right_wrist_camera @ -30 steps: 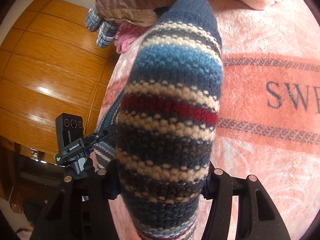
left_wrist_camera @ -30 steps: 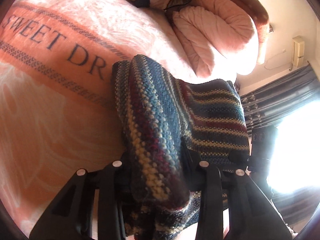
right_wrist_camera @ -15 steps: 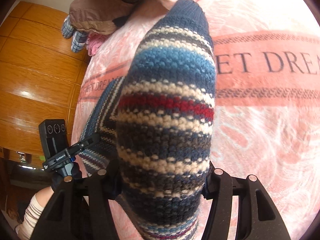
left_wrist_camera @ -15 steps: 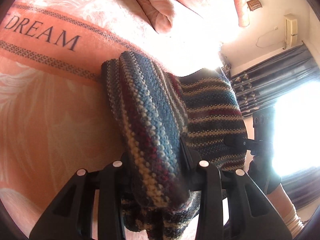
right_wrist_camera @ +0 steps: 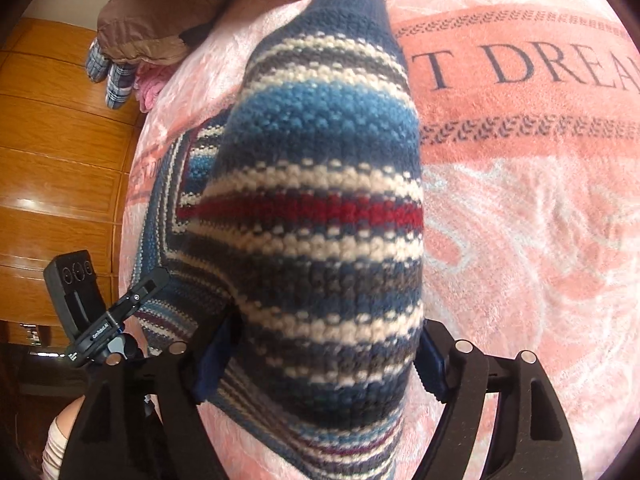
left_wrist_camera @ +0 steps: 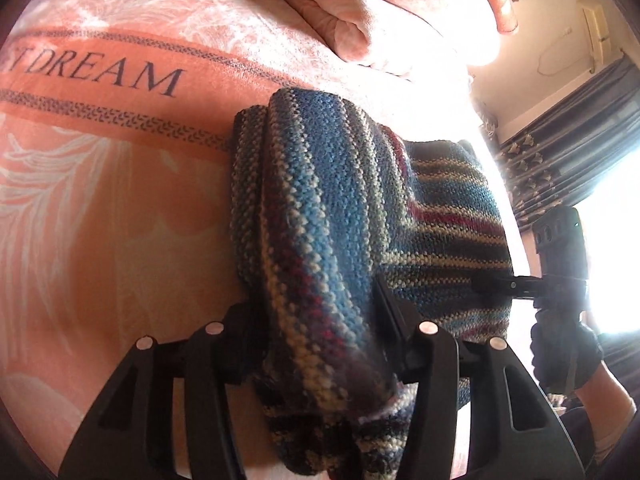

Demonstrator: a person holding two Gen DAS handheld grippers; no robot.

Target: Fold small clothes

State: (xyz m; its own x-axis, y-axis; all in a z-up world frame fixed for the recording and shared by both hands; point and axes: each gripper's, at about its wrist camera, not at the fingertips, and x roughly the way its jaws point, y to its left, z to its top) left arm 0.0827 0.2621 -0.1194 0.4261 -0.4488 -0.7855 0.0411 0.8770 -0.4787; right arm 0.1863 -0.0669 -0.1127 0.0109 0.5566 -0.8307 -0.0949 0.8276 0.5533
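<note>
You are pinching the striped knit garment with your left hand-held gripper, its fingers pressing in on a bunched fold of the wool that is rising straight ahead of the jaws. To the right of that hand-held gripper the rest of the garment is stretching across to your right hand-held gripper, which your gloved right hand is holding just beside the knit's far edge.

In the right wrist view you are clamping another thick fold of the same garment with the right hand-held gripper; the wool is filling the gap between its fingers and is standing up in front of the lens. Off to its left the garment is trailing to your left hand-held gripper.

Beneath and beyond both hand-held grippers the pink blanket lettered "DREAM" is covering the bed, with a rolled pink quilt lying farther ahead of the left one, and a brown cushion lying ahead and left of the right one
</note>
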